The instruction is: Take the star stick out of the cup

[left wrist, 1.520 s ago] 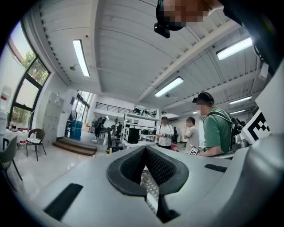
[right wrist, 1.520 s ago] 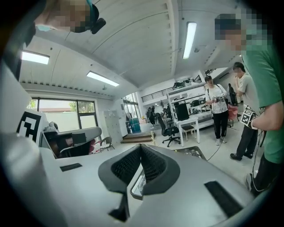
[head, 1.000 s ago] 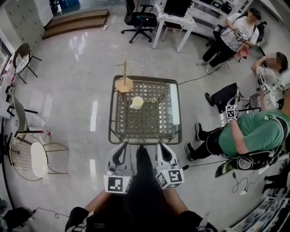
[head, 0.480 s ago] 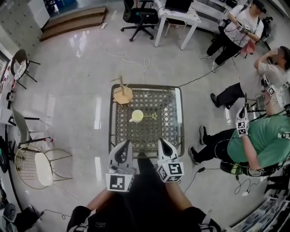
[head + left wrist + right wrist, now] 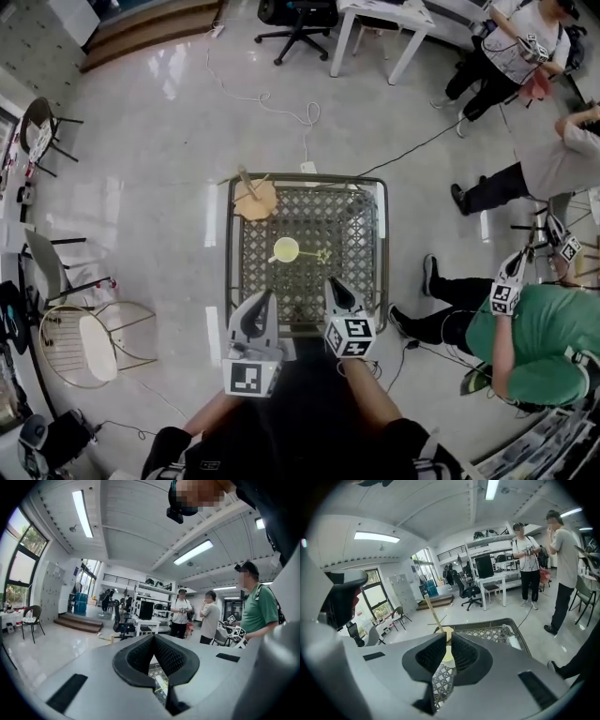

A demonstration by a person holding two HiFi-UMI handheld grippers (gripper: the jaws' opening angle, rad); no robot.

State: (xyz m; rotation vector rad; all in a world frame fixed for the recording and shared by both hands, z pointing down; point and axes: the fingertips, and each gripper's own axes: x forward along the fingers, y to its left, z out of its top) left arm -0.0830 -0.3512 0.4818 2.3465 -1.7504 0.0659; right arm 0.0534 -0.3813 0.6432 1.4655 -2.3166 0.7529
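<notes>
A pale yellow cup [image 5: 286, 249] stands near the middle of the lattice-top table [image 5: 361, 281]. The thin yellow-green star stick [image 5: 314, 255] leans out of the cup to the right, its star end over the lattice. My left gripper [image 5: 262, 298] and right gripper [image 5: 332, 284] hover side by side over the table's near edge, both short of the cup, jaws together and holding nothing. In the right gripper view the cup [image 5: 448, 656] shows through the slit of the right gripper [image 5: 447, 641]. The left gripper [image 5: 153, 637] shows only a sliver of lattice below it.
A wooden stand [image 5: 254, 197] with an upright rod sits at the table's far left corner; the wooden stand [image 5: 432, 612] also rises beyond my jaws. A wire chair [image 5: 89, 342] is at left. A seated person in green [image 5: 525, 337] is close on the right.
Both grippers have moved forward from in front of my body to over the table's near edge. The table now sits nearer in the head view. Cup and stick have not moved.
</notes>
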